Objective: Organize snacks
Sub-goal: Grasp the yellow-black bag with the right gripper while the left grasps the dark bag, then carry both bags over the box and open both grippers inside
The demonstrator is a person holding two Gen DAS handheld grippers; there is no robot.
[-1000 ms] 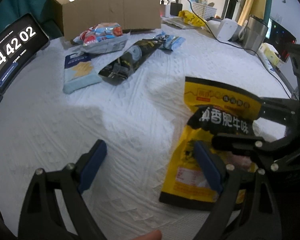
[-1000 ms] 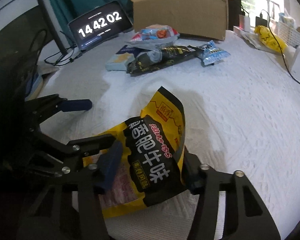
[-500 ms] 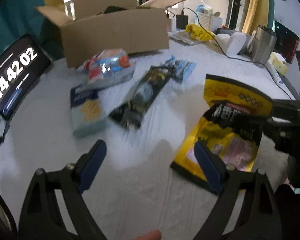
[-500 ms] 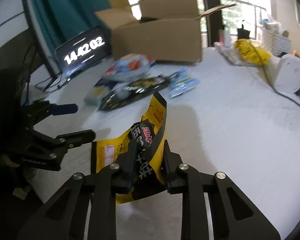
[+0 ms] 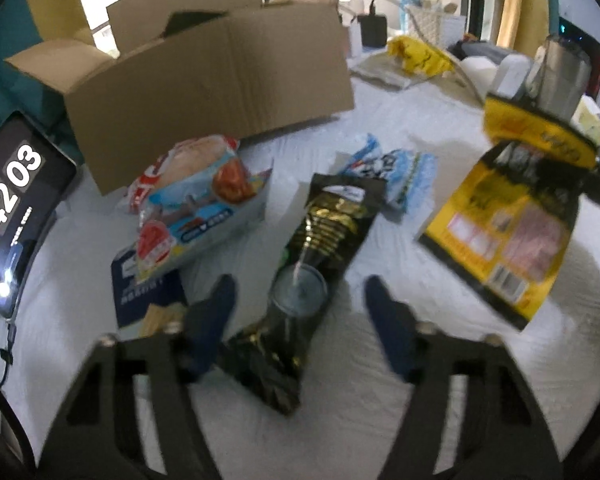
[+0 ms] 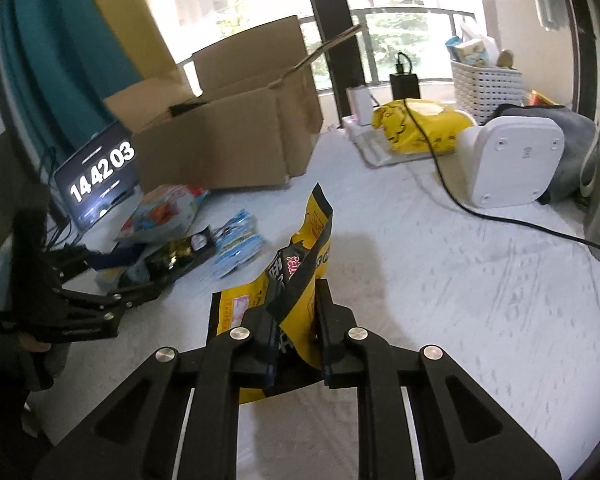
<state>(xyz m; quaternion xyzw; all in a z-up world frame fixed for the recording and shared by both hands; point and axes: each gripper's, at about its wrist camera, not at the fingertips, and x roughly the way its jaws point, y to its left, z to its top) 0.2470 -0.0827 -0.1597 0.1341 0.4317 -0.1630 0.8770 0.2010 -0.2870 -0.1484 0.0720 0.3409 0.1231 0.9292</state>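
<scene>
The tabletop [image 6: 440,280] is covered in white cloth with a bumpy pattern. The box [image 5: 220,80] is plain brown cardboard, dull and smooth. The yellow snack bag [image 6: 300,280] and the black snack bag [image 5: 316,248] are shiny plastic film. Each tool [image 6: 296,340] is dull black plastic with small shiny metal screws. The basket [image 6: 486,88] is white plastic with holes.

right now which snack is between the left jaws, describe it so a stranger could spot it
Start at the open cardboard box. In front of it lies a row of packets; the long black and gold pouch is the middle one. Its neighbours are pale blue.
</scene>
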